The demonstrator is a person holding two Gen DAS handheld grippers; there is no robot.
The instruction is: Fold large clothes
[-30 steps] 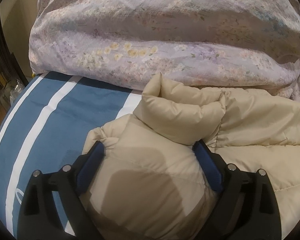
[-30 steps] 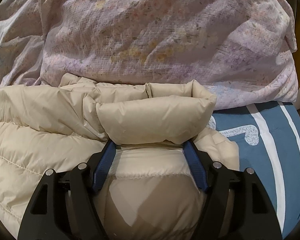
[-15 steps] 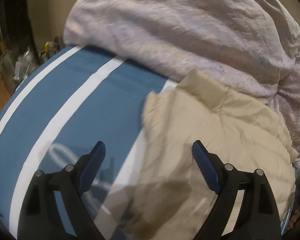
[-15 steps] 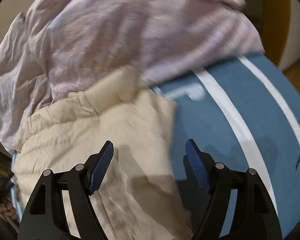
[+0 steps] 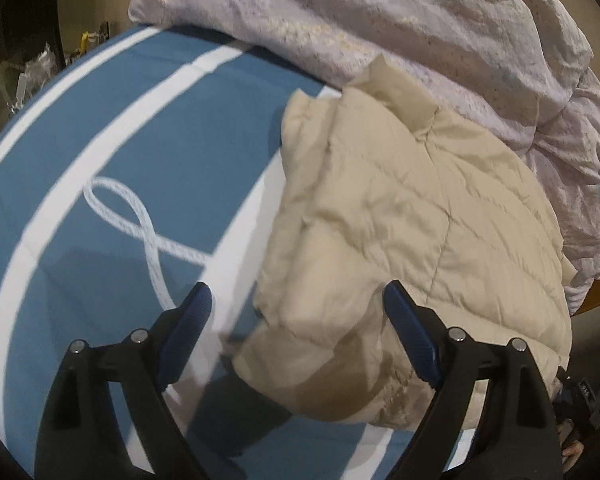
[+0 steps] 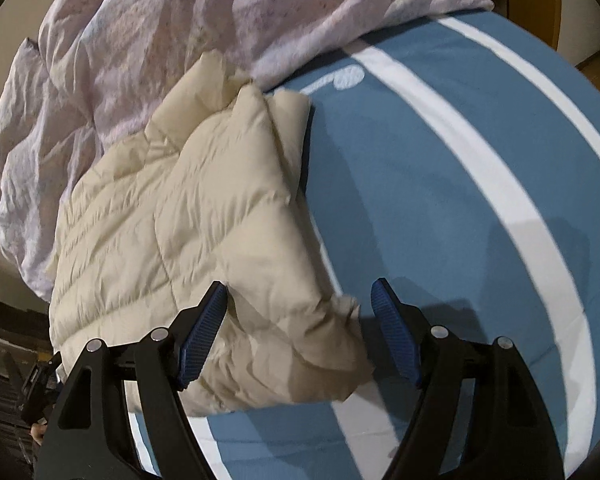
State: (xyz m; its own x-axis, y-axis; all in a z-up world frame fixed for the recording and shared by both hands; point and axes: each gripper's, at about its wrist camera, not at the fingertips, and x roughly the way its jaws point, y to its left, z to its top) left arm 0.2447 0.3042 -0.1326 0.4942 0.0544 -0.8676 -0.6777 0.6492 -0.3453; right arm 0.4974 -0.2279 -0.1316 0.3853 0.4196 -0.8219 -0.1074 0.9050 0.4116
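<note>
Both tools (image 5: 298,312) (image 6: 300,308) tilted down, agape over jacket (image 5: 400,216).

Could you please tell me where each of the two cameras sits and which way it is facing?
Left wrist: on the left gripper, angled down at the beige jacket's left edge; only its open jaws show.
Right wrist: on the right gripper, angled down at the jacket's right edge; its open jaws show.
Shared: jacket, blue striped bedsheet, floral quilt.
</note>
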